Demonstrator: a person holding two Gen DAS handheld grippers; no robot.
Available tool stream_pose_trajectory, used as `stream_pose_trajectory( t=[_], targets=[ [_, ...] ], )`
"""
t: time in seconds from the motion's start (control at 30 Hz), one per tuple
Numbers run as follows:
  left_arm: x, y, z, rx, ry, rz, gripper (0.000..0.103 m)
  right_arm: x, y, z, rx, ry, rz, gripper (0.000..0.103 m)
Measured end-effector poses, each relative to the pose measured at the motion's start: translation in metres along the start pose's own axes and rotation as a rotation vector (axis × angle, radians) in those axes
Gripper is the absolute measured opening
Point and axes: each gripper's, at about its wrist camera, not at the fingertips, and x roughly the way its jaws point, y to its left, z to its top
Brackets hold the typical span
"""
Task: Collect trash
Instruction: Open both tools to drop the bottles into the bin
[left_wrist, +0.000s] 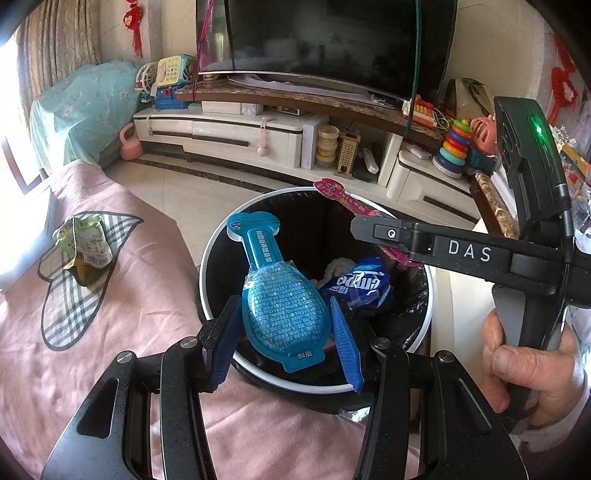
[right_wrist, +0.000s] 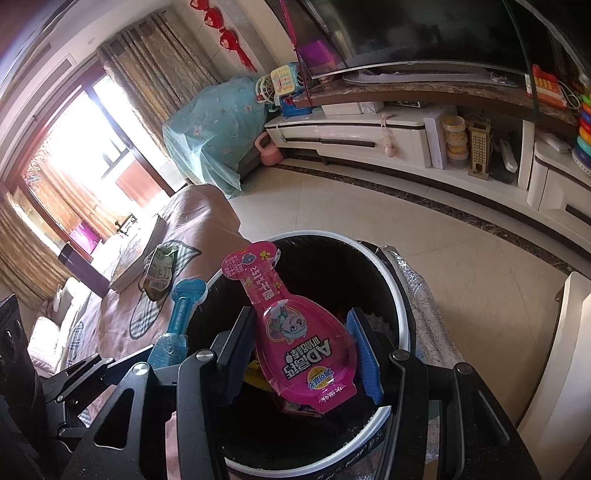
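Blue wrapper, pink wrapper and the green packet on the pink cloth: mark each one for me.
blue wrapper (left_wrist: 282, 308): left wrist view, its wide oval part between the left fingers.
pink wrapper (right_wrist: 306, 343): right wrist view, its wide printed part between the right fingers.
green packet (left_wrist: 86, 243): left wrist view, middle of its crumpled front.

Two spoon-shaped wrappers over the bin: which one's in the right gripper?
The pink wrapper, between the right gripper fingers. The blue wrapper of the same shape sits in the left gripper.
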Motion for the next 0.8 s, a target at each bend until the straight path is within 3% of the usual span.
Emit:
stream_pose_trajectory(
  t=[0.13, 0.27, 0.4, 0.8],
  targets=[
    [-0.001, 0.002, 0.001, -0.007, 0.005, -0.011, 0.049, 0.002, 0.001, 0.003, 0.013, 0.001, 0.012, 0.054],
    [-0.007, 0.004, -0.001, -0.009, -0.005, 0.0, 0.068, -0.001, 0.0, 0.004, 0.035, -0.001, 0.024, 0.062],
    [-0.021, 0.013, -0.007, -0.035, -0.03, 0.008, 0.073, -0.009, -0.001, 0.003, 0.052, -0.018, 0.026, 0.065],
    [-0.059, 0.023, -0.039, -0.084, -0.059, 0.025, 0.079, -0.05, 0.024, -0.025, 0.069, -0.083, 0.066, 0.096]
  ],
)
